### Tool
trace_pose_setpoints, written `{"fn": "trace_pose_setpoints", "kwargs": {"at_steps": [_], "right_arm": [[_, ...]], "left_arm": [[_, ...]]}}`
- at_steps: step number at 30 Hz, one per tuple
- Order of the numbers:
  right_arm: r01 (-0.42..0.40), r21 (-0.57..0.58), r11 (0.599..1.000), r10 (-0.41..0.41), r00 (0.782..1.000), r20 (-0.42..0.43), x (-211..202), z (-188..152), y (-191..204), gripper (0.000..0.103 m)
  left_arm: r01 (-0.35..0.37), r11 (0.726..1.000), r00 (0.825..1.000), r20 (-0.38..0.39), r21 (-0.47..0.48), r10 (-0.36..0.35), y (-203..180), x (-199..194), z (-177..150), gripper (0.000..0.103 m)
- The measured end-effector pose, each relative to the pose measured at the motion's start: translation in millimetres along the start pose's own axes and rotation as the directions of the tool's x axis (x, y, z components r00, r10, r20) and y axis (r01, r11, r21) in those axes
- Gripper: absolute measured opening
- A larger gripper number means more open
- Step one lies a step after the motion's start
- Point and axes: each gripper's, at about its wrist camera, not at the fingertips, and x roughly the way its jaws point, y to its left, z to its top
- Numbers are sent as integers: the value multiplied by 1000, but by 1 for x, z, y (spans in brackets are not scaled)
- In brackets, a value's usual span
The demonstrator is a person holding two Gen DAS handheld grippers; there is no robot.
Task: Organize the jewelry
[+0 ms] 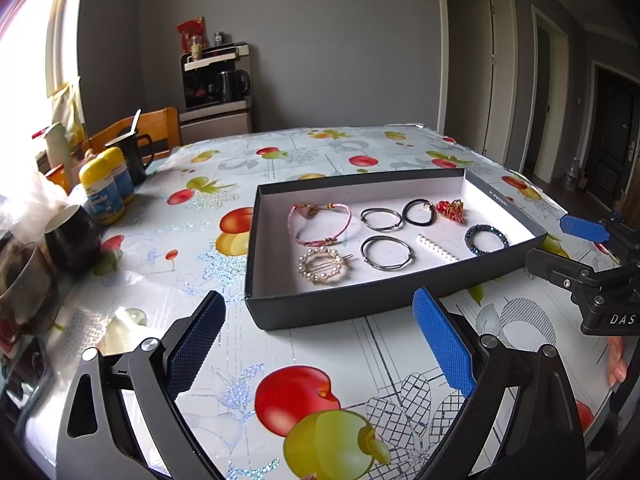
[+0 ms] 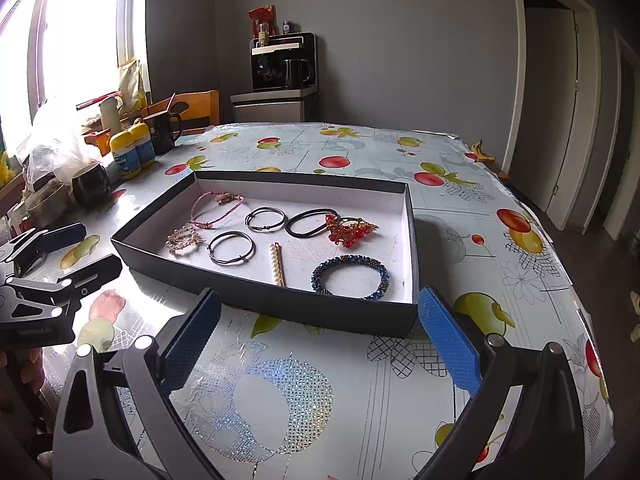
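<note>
A shallow black box [image 1: 320, 308] [image 2: 328, 316] with a white floor lies on the fruit-print table. Inside lie a pink cord bracelet [image 1: 319, 224] [image 2: 212, 210], a pearl ring clip [image 1: 321, 265] [image 2: 184, 240], two dark bangles [image 1: 386, 254] [image 2: 232, 247], a black hair tie [image 1: 419, 212] [image 2: 310, 222], a red bead clip [image 1: 450, 209] [image 2: 350, 230], a pearl bar clip [image 1: 436, 248] [image 2: 278, 264] and a blue beaded bracelet [image 1: 486, 239] [image 2: 350, 278]. My left gripper [image 1: 320, 340] [image 2: 74, 250] is open, short of the box's near wall. My right gripper [image 2: 320, 340] [image 1: 560, 240] is open and empty, near the box's right corner.
Mugs [image 1: 74, 240], yellow-capped bottles [image 1: 106, 188] and a black jug [image 1: 134, 156] crowd the table's left side by a wooden chair [image 1: 156, 128]. A coffee machine cabinet [image 2: 280, 80] stands at the back wall. The table's right edge [image 2: 580, 300] drops to a dark floor.
</note>
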Motion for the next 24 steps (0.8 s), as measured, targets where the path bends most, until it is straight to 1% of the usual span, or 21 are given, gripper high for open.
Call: {"fn": "trace_pose_setpoints", "kwargs": {"at_steps": [24], "right_arm": [[0, 5, 1000, 0, 1000, -10, 2, 0, -3, 97]], "left_arm": [[7, 1000, 1000, -13, -3, -7, 0, 4, 0, 96]]}}
